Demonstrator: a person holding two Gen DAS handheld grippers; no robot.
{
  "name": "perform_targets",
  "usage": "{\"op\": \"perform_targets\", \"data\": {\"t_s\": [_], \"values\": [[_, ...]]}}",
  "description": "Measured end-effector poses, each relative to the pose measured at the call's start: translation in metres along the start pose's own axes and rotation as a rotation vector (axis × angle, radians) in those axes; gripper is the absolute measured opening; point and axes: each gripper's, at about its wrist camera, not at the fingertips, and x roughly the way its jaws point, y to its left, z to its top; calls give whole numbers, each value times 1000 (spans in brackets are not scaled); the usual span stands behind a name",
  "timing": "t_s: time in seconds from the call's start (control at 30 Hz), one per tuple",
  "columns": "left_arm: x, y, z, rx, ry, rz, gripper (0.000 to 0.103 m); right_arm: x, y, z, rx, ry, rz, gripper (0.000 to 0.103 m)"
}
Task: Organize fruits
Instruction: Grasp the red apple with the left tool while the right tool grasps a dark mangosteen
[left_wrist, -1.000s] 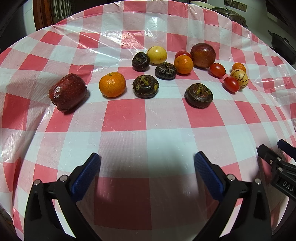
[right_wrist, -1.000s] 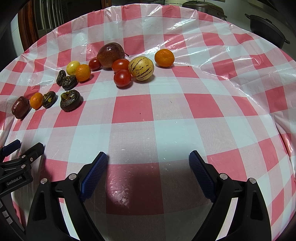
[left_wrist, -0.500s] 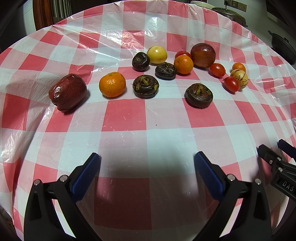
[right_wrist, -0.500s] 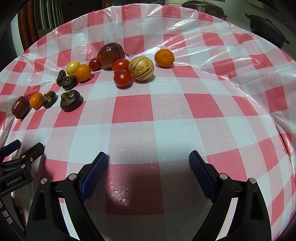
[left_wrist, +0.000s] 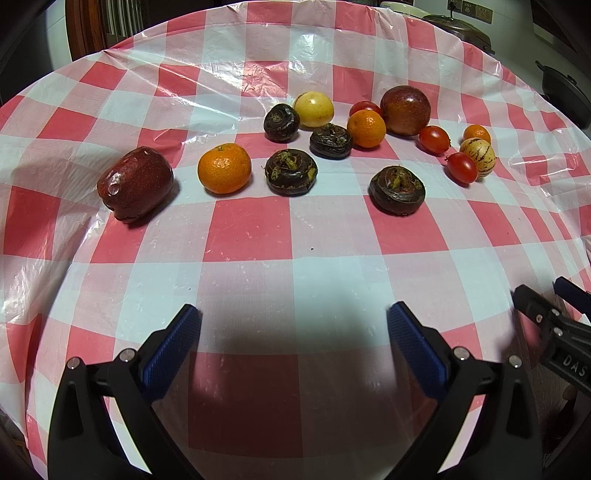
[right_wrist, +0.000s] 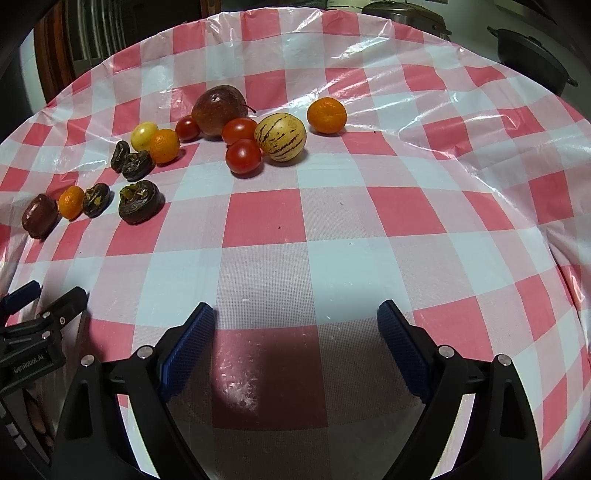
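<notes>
Hovering low over the near edge of the checked cloth (left_wrist: 255, 236), the left gripper (left_wrist: 293, 336) has its blue pads (left_wrist: 171, 347) wide apart and grips nothing; the right gripper (right_wrist: 295, 332) beside it is likewise spread and empty, and each shows at the edge of the other's view. All the fruit lies well beyond both, in a loose band across the middle of the table. At the left end a dark red apple (left_wrist: 135, 188) rests on its side, with an orange (left_wrist: 224, 168) just to its right. Four dark water chestnuts follow: one (left_wrist: 291, 171) next to that orange, one (left_wrist: 397, 189) alone nearest the grippers, and two further back (left_wrist: 281, 122) (left_wrist: 330, 140), the rear one touching a yellow fruit (left_wrist: 314, 109). A second orange (left_wrist: 366, 128) sits against a big red apple (left_wrist: 405, 110), with a tomato (left_wrist: 365, 108) half hidden behind it. At the right end two tomatoes (right_wrist: 239, 130) (right_wrist: 243, 156) crowd a striped melon (right_wrist: 280, 137), and a third orange (right_wrist: 327, 114) lies just beyond it. Bare cloth separates grippers from fruit; nothing blocks the way. Dark pots (right_wrist: 532, 55) stand off the table's far right corner. Against the earlier frames nothing has shifted: both grippers and every fruit sit as they did.
</notes>
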Motion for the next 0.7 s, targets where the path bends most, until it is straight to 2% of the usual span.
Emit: {"op": "perform_targets", "data": {"t_s": [0.07,0.17,0.23,0.37,0.43,0.5,0.53,0.6,0.67,0.7], "values": [[-2,0,-2,12,3,-8,102,4,8,5,-12,16,13,87],[-7,1,-8,75,30,-51,102,8,26,10,-46,10,99,87],[-11,8,-14,55,28,-48,102,12,44,16,-78,3,132,87],[-23,56,-20,-64,10,-21,102,23,77,32,-141,-22,177,87],[-19,73,-16,-80,12,29,102,31,91,44,-161,-17,197,87],[-18,85,-12,-88,9,29,102,36,100,53,-178,-22,204,85],[-18,88,-10,-79,1,35,102,40,107,58,-198,-21,204,83],[-19,89,-4,-51,-28,73,102,47,116,63,-232,-8,178,62],[-17,90,3,-36,-50,93,102,52,119,65,-245,-4,175,61],[-15,94,9,-42,-56,89,102,52,119,66,-250,-5,179,57]]}}
